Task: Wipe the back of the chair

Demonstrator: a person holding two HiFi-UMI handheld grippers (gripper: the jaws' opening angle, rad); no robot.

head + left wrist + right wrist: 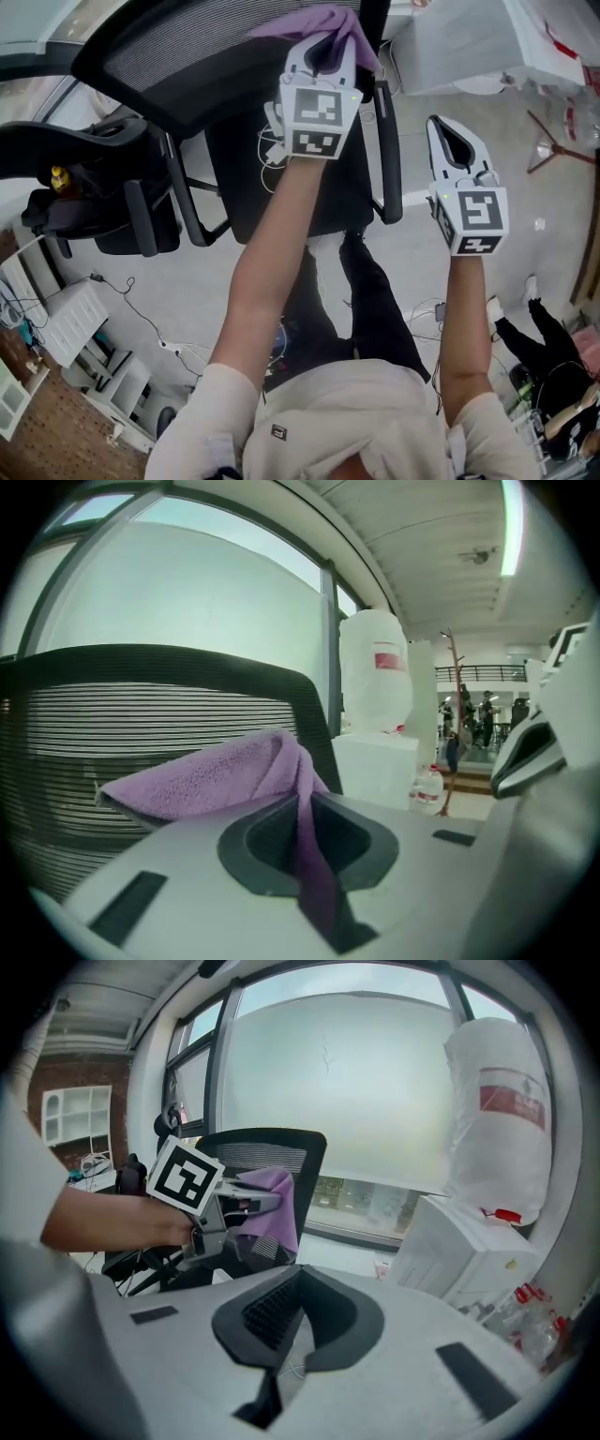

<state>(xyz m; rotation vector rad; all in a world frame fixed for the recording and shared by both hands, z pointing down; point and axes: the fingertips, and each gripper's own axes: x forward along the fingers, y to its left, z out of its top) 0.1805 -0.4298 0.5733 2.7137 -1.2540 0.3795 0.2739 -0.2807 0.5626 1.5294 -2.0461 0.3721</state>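
Left hand-held gripper (327, 45) tight on cloth (298, 22)

We see the chair back (178, 52) as a black frame strung with fine horizontal mesh, standing upright, its curved top rim uppermost. A purple cloth (319, 21), soft and terry-like, is pinched between the closed jaws of the left gripper (328, 47). One narrow tail runs down between the jaws, and the wider flap folds over to the left. The flap lies in front of the mesh near the top rim and one side of the frame. We cannot tell whether it touches.
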